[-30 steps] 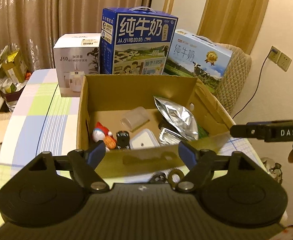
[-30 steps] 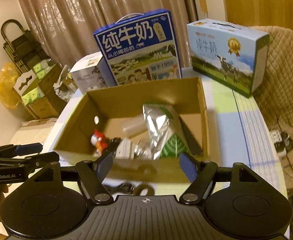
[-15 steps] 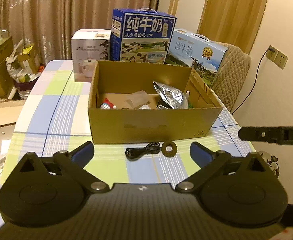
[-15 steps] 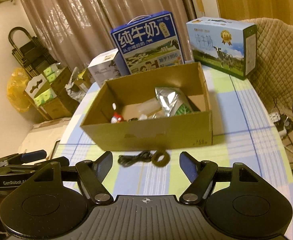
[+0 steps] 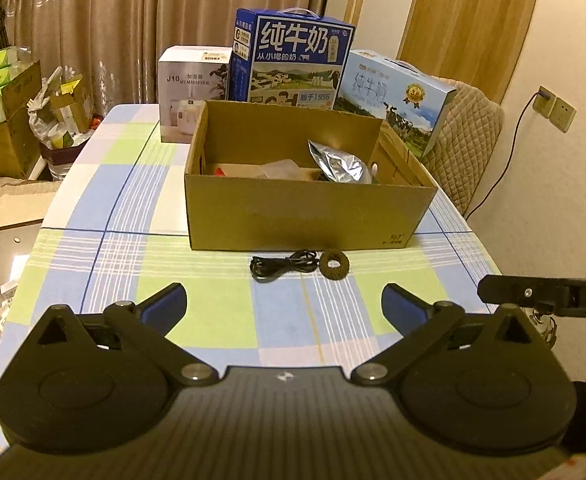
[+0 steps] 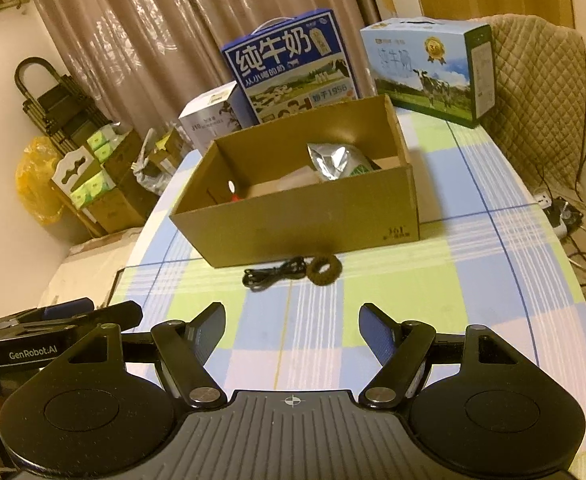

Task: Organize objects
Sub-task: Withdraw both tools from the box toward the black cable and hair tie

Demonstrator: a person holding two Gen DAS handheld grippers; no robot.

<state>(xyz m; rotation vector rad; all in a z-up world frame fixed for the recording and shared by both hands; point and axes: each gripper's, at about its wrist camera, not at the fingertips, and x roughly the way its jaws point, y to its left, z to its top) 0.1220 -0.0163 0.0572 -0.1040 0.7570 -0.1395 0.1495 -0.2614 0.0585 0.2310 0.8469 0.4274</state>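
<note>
**Two loose items left outside the box**

Left claw [image 5: 284, 307] spread wide, empty, hovering low over the checked table [image 5: 93, 240] near its front edge. Right claw [image 6: 292, 330] likewise spread and empty, level with the left one and close beside it. Both aimed straight at the cardboard box [image 5: 309, 216].

Between claws and box: a coiled black cable [image 5: 283, 267] and a dark hair tie [image 5: 334, 266], touching or nearly so, just in front of the box's near wall. Inside the box: a silver foil bag [image 5: 343, 166] among other small things, partly hidden.

Likely step: picking up one of the two. Best done low and from above, fingers straddling the hair tie alone, clear of the cable. For the cable, pinching across the bundled loops, not a single strand.

Behind the box: milk cartons [image 5: 293, 64] and a white box [image 5: 191, 94].
</note>
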